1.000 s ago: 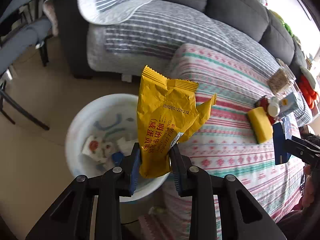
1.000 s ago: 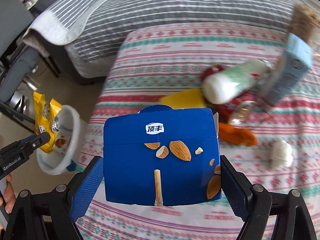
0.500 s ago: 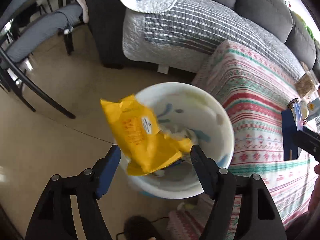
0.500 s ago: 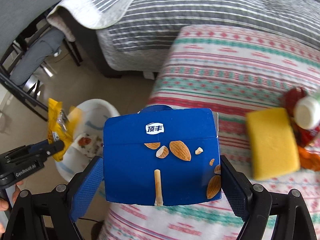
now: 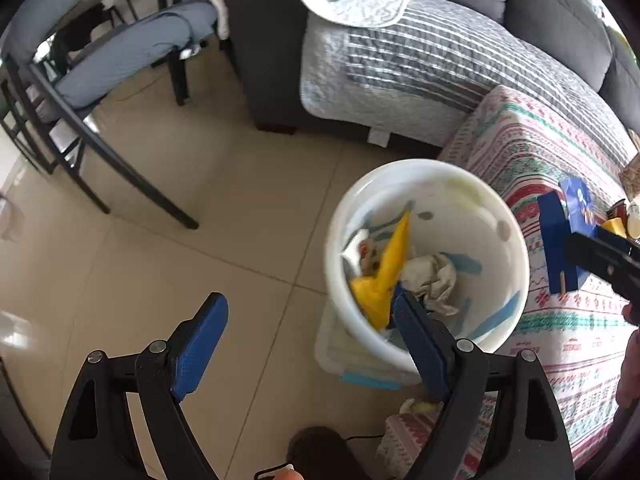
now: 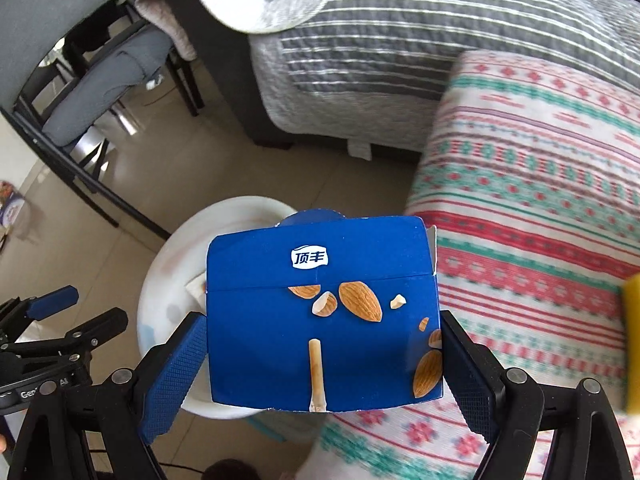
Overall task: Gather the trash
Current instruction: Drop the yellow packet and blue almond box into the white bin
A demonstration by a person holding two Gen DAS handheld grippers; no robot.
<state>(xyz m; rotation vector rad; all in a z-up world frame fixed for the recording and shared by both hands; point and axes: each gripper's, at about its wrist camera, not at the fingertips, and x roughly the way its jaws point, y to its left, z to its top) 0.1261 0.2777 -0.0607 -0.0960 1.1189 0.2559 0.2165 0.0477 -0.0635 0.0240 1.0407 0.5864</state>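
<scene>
A yellow snack wrapper (image 5: pixel 384 276) lies loose inside the white bin (image 5: pixel 332 240), on crumpled paper. My left gripper (image 5: pixel 308 300) hovers at the bin's near-left rim. Its jaws are opening, with nothing between them, and its right finger overlaps the bin's inside. My right gripper (image 6: pixel 322 322) is shut on a blue almond-stick box (image 6: pixel 320 320), which it holds upright above the near edge of the bin (image 6: pixel 160 280). In the left wrist view the blue box (image 5: pixel 560 240) hangs just right of the bin. The left gripper (image 6: pixel 92 306) shows at the left of the right wrist view.
The bin stands on a tiled floor (image 5: pixel 180 260) beside a table with a striped patterned cloth (image 6: pixel 540 200). A sofa under a grey striped quilt (image 5: pixel 400 60) lies beyond. A chair with black legs (image 5: pixel 100 120) stands at the left. A yellow sponge (image 6: pixel 632 344) rests on the cloth.
My left gripper opened and let go of the yellow wrapper, which dropped into the bin. Both grippers swung left off the table; the blue box now hangs over the bin.
</scene>
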